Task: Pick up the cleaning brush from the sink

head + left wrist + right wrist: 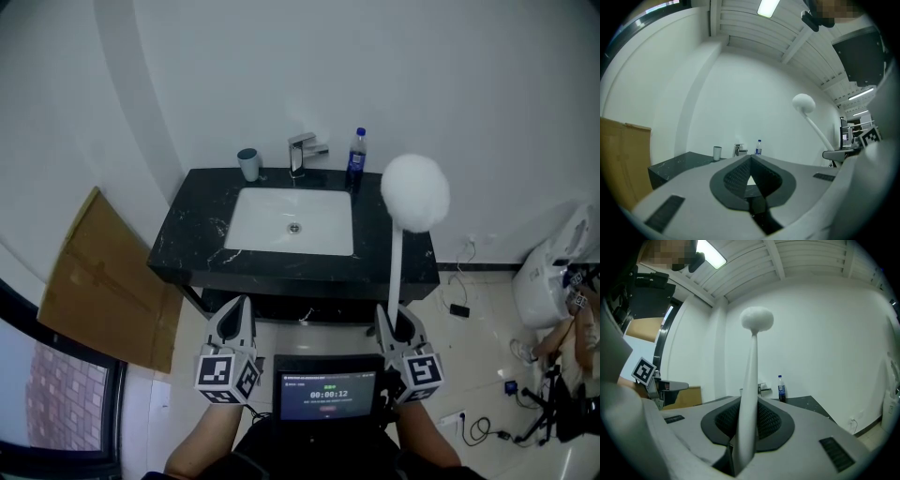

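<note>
Low at the bottom centre of the head view, a small screen (pixel 323 396) sits between the person's two forearms, and a gripper reaches forward on each side of it.

At lower left, the left gripper (pixel 236 314) has its jaws together at the tips with nothing between them. It hangs idle beside the screen, probably because one hand is enough for this job.

At lower right, the right gripper (pixel 395 323) is clamped on the thin white handle of the cleaning brush (pixel 397 248). The pads squeeze the handle low down, near its end. The handle rises away from the jaws, and the round, fluffy white head stands in the air at upper right. It hides part of the right end of the black counter (pixel 187 244) from view. Gripping the bottom of the handle and holding it upright likely lets the head clear the counter edge and whatever stands on it.

Beyond the grippers, the white sink (pixel 262 225) is set into the middle of the counter, and its basin holds nothing. The brush is out of the sink, so the pick-up looks done.

Farther back, along the wall, a grey cup (pixel 248 164) stands to the left of the tap (pixel 302 153) and a bottle (pixel 355 155) to its right. A sheet of cardboard (pixel 98 281) leans at the left.
</note>
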Demonstrator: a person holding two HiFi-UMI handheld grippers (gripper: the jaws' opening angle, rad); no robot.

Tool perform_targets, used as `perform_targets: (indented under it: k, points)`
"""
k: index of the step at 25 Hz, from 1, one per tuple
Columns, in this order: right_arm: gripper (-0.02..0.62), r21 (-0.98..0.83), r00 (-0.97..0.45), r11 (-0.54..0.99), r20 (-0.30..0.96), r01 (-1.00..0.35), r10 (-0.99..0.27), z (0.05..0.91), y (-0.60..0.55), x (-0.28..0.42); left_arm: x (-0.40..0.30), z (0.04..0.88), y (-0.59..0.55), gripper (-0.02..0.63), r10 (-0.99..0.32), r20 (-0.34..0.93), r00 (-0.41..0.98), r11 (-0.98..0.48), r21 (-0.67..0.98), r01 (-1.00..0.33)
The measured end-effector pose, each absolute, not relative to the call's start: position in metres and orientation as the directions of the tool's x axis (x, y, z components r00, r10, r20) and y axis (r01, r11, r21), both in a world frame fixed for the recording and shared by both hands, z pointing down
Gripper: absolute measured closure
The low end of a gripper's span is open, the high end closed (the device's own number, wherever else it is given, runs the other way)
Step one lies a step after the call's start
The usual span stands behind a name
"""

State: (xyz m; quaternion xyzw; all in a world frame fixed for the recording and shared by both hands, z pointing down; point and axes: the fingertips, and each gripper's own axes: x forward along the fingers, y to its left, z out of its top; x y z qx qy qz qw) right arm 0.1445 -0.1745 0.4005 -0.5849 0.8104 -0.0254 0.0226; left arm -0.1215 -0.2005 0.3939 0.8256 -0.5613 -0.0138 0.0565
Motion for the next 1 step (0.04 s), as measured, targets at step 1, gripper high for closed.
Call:
perform_targets:
  k: [1]
  points:
    - [0.554,-0.068,-0.317,0.317,-0.004,-0.946,-0.948,0.4005,-0.1733,0.1437,-0.1213,0.3939,-0.2002,0.592,-0.929,0.042,0.369,-0.362,0.111,-0.925]
